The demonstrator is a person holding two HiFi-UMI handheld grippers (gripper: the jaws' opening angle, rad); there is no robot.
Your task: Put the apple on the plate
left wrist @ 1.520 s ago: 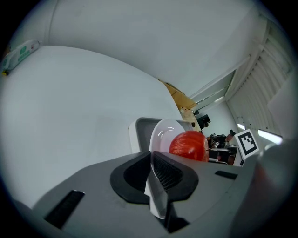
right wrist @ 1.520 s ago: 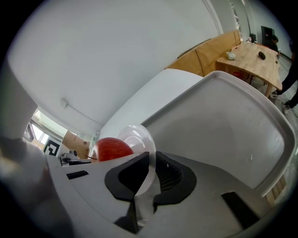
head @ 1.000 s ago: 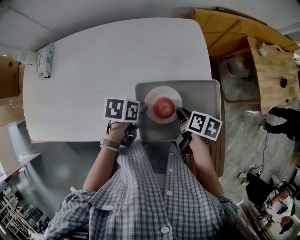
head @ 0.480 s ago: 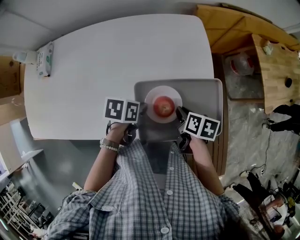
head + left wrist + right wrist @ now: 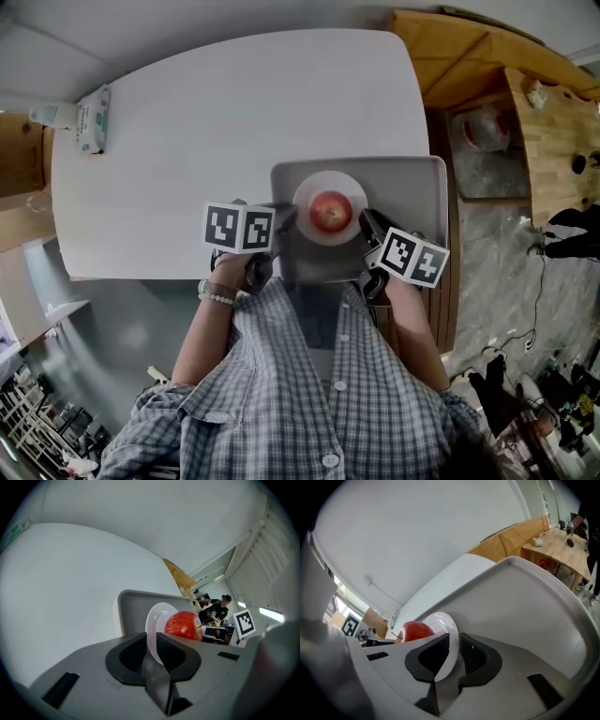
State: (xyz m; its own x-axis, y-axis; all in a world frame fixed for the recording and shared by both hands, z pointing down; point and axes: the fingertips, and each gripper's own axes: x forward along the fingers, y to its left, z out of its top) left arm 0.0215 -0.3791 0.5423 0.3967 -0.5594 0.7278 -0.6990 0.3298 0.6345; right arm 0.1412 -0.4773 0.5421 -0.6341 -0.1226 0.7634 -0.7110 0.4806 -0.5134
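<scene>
Nearest me, L claw [image 5: 151, 644]: jaws closed down to rim thickness, pinching the left edge of the plate [image 5: 327, 181]. R claw [image 5: 453, 648]: same config, narrow gap filled by the opposite edge of the plate. Neither claw touches the fruit. The apple [image 5: 330, 212] sits at approx. plate centre, so the placing itself looks done; I judge the step in hand to be a two-sided carry or settle of the loaded plate. Procedure: hold both sides at equal height, move L and R as one unit, no twist at either wrist, since the load is round and can roll w/ any tilt. Grip pressure: moderate; the rim is thin, hard and smooth, prob. glazed or plastic, so it may slip if loose and lever if one side leads. Release both sides together, and only once the base is flat on its support. Whether the base is touching the tray [image 5: 412, 197] or held just above it, I cannot tell. Materials: plate is white, glossy, circular, w/ a shallow raised lip. Apple is red, glossy skin, near-spherical, dark stem showing in the R claw view. Tray is grey, matte, rectangular w/ rounded corners and an upturned wall. Beyond it, the desk [image 5: 234, 122] is white, matte, rounded at its corners. At its far left corner lies a soft wipes pack [image 5: 91, 120].
</scene>
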